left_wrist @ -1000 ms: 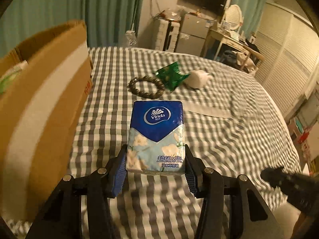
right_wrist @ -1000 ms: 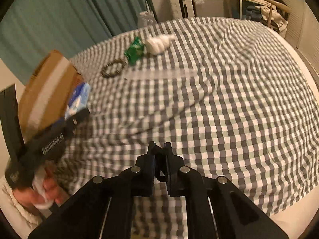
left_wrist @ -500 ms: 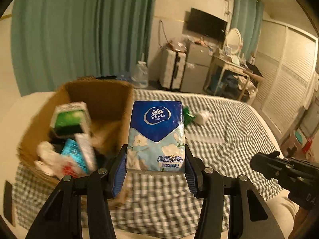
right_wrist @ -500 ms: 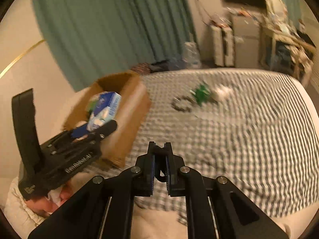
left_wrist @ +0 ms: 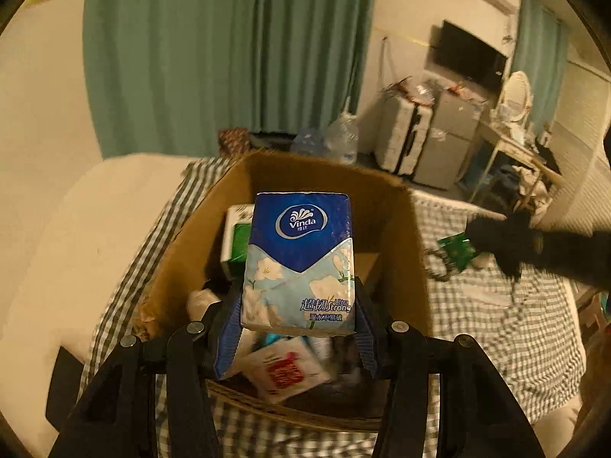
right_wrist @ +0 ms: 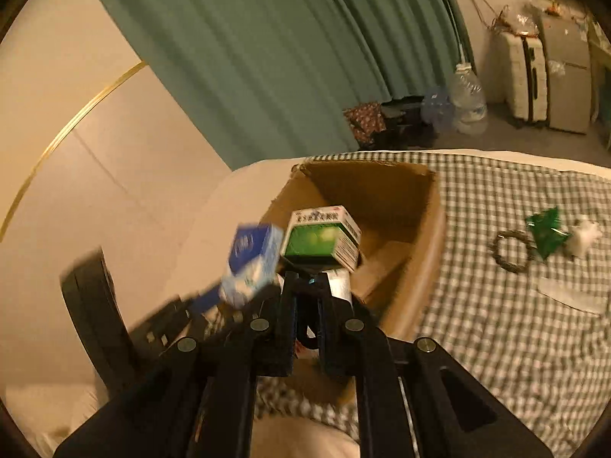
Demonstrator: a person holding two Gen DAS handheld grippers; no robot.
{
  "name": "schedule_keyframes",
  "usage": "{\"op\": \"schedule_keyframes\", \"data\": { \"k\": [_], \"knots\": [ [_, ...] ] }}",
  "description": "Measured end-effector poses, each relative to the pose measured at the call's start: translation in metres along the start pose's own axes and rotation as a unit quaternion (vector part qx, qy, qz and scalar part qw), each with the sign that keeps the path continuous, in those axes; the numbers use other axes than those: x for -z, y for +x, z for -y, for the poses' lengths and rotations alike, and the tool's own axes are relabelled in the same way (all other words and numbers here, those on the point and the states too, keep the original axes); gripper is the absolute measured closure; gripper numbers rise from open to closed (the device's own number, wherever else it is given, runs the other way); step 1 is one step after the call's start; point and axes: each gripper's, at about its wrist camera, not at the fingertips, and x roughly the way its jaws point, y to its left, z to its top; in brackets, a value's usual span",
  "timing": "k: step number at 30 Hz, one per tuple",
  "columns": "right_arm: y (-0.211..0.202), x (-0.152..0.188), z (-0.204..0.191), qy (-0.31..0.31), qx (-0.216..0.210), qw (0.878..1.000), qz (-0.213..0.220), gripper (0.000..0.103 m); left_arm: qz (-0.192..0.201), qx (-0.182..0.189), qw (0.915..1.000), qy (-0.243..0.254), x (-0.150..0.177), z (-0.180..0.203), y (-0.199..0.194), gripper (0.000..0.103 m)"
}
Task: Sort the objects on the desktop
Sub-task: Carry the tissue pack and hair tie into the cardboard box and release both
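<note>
Left wrist view
- left claw (left_wrist: 298, 328): clamped on the tissue pack (left_wrist: 299, 263), blue ribbed pads pressing its two long sides so it stands upright between them.
- Why held so: judged, the pack hangs over the open cardboard box (left_wrist: 397, 221), ready to be let go into it.
- tissue pack: soft plastic wrap, glossy, rectangular, dark blue top, pale floral lower half.
- cardboard box: brown, matt, open-topped; a green-and-white carton (left_wrist: 235, 244) at 10 o'clock of the pack, a white sachet with red print (left_wrist: 284, 372) at 6 o'clock.
- bed (left_wrist: 508, 328): grey-and-white checked cover, soft and rumpled.

Right wrist view
- right claw (right_wrist: 307, 305): narrow, its jaws just beginning to part, nothing between them; it points at the box's near end.
- Left claw with pack: blurred, at 9 o'clock of the right claw.
- Still to sort, judged: bead bracelet (right_wrist: 511, 252), a dark ring; crinkly green packet (right_wrist: 546, 231); white soft lump (right_wrist: 584, 236); all at 3 o'clock of the box, on the bed.
</note>
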Motion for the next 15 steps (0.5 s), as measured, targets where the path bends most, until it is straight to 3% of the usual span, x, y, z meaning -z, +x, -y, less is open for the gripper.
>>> {"op": "schedule_keyframes", "data": {
  "k": [2, 3, 4, 5, 6, 8, 11, 15],
  "knots": [
    [0.015, -0.009, -0.001, 0.006, 0.006, 1.000, -0.007, 0.091, -0.018, -0.007, 0.9996, -0.019, 0.004, -0.012, 0.012, 0.049],
    [0.021, -0.012, -0.001, 0.008, 0.006, 1.000, -0.010, 0.083, -0.025, -0.006, 0.9992, -0.030, 0.005, -0.017, 0.017, 0.048],
    [0.027, -0.015, -0.001, 0.010, 0.011, 1.000, -0.010, 0.072, -0.030, -0.008, 0.9988, -0.037, 0.005, -0.020, 0.020, 0.041],
    [0.028, -0.016, 0.000, 0.011, 0.019, 1.000, -0.006, 0.043, -0.032, -0.014, 0.9985, -0.043, 0.006, -0.023, 0.023, 0.024],
    [0.026, -0.017, 0.000, 0.012, 0.025, 1.000, 0.002, 0.030, -0.030, -0.026, 0.9980, -0.048, 0.007, -0.025, 0.025, 0.016],
    [0.022, -0.017, 0.005, 0.011, 0.023, 1.000, 0.018, 0.030, -0.018, -0.028, 0.9981, -0.052, 0.011, -0.026, 0.022, 0.010],
    [0.013, -0.016, 0.019, 0.033, 0.001, 0.999, 0.030, 0.030, -0.028, -0.019, 0.9982, -0.049, 0.014, -0.023, 0.021, 0.010],
    [-0.019, -0.007, 0.033, 0.039, 0.030, 0.997, 0.057, 0.030, -0.005, -0.020, 0.9990, -0.040, 0.012, -0.010, 0.001, 0.010]
  ]
}}
